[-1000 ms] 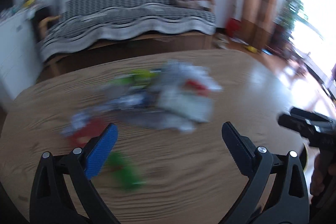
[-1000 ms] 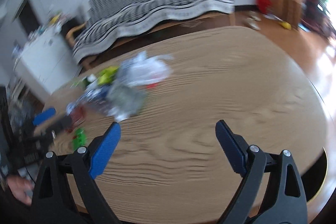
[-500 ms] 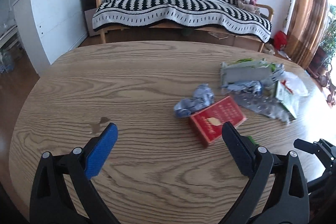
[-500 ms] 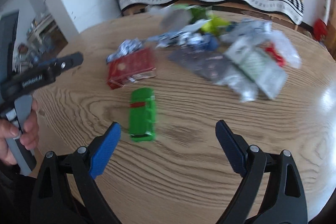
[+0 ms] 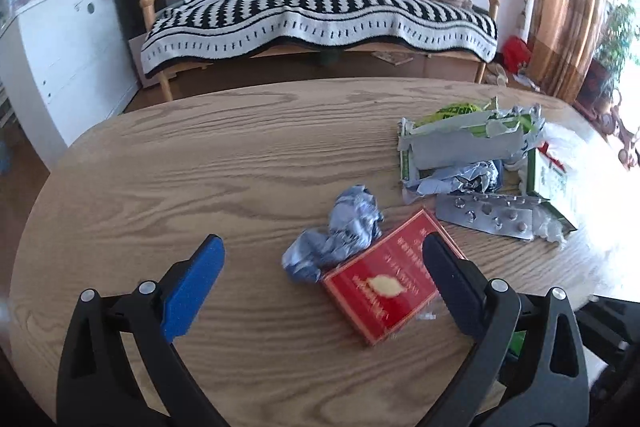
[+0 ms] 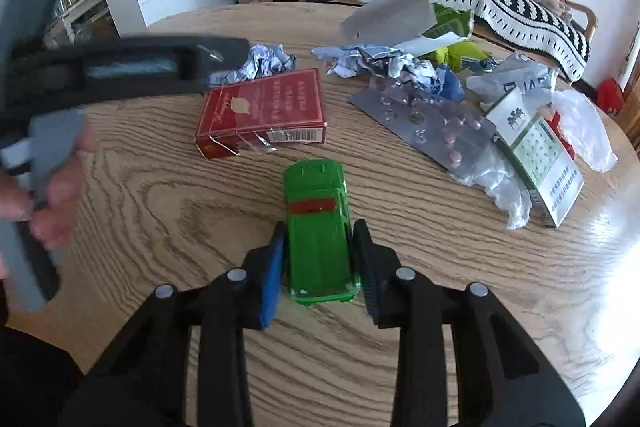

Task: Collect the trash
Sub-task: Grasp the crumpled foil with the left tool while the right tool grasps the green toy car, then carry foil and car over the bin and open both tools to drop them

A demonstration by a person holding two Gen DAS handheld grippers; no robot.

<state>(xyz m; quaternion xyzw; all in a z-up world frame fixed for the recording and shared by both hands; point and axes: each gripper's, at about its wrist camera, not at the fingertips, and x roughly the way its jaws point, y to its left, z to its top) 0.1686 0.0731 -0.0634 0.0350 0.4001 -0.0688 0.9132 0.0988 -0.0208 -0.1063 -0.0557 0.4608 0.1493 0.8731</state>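
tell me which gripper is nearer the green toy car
Right. The right gripper has its jaws around the green toy car; the left gripper hovers open over the red pack.

Your trash lies on the desk (image 6: 400,307): a red cigarette pack (image 6: 262,111) flat, label up, with a crumpled blue-white wrapper (image 6: 266,63) touching its far edge. To the right sit a silver blister sheet (image 6: 428,125) holding a few pink pills, a green-white carton (image 6: 538,155), torn grey card (image 6: 390,13) and clear plastic film (image 6: 584,131), all heaped together.
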